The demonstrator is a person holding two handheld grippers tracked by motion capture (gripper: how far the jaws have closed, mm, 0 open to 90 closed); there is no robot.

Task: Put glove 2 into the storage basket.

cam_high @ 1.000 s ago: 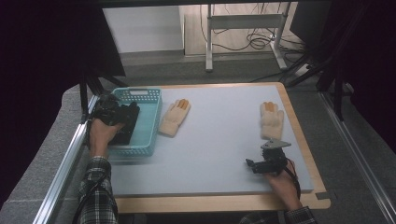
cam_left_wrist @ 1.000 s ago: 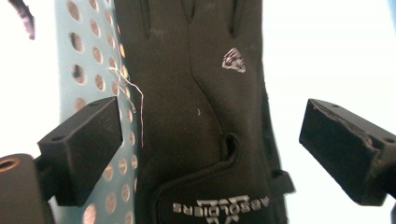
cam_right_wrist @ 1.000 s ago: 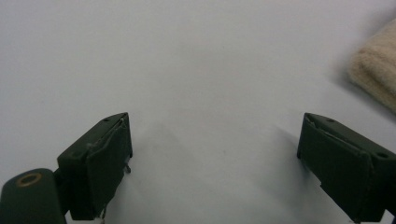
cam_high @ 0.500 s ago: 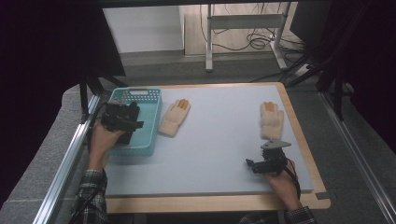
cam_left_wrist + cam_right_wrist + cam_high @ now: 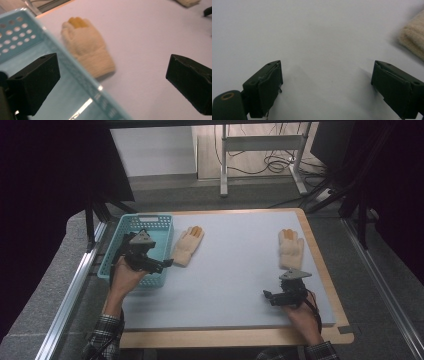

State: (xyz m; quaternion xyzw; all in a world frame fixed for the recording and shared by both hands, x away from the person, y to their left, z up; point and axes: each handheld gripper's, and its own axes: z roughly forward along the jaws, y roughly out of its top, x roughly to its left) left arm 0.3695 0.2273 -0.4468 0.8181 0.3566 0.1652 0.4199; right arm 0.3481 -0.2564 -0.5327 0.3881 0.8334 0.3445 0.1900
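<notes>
Our left claw [image 5: 159,265] hangs over the near right corner of the blue basket [image 5: 121,232], its jaws spread as wide as they go and having just been opening, with nothing between them. The nearer glove [image 5: 187,246] lies flat on the counter [image 5: 235,270] just beside the basket's right wall, cuff toward us. In the left gripper view, the basket wall [image 5: 82,80] runs right between our jaws, so a straight drop would likely land one jaw on the rim and tip or shove the basket into the glove [image 5: 88,50]. We would need to clear the wall first. Our right claw [image 5: 272,296] rests low near the counter's front edge, also open and empty, with the second glove [image 5: 290,248] lying beyond it; a blind reach there could drag that glove rather than pinch it.
</notes>
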